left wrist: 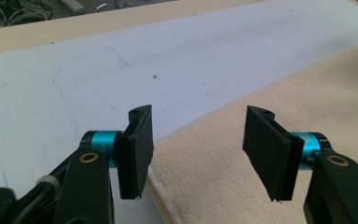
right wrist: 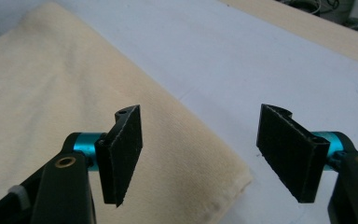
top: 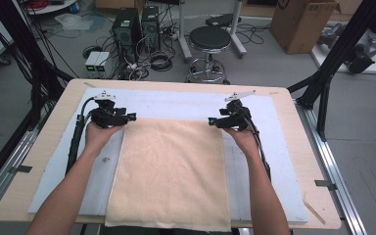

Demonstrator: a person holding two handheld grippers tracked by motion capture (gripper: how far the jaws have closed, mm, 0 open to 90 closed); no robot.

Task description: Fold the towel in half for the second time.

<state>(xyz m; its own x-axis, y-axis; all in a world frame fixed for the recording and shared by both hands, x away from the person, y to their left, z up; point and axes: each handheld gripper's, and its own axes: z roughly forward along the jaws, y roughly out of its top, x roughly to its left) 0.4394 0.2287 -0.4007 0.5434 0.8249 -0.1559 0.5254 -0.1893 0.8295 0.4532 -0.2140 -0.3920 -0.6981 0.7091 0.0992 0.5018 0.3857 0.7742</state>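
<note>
Forearms enter at the frame's bottom; left gripper (top: 127, 117) and right gripper (top: 214, 121) hover at the cream towel's (top: 169, 171) upper corners, jaws wide apart, gripping nothing.

left claw (left wrist: 198, 154) hovers with its jaws spread wide, nothing pinched between them. the cream towel (left wrist: 279, 116) has its corner edge right below the gap, lying on the pale blue sheet (left wrist: 121, 70) over the wooden counter (left wrist: 74, 28).
</note>
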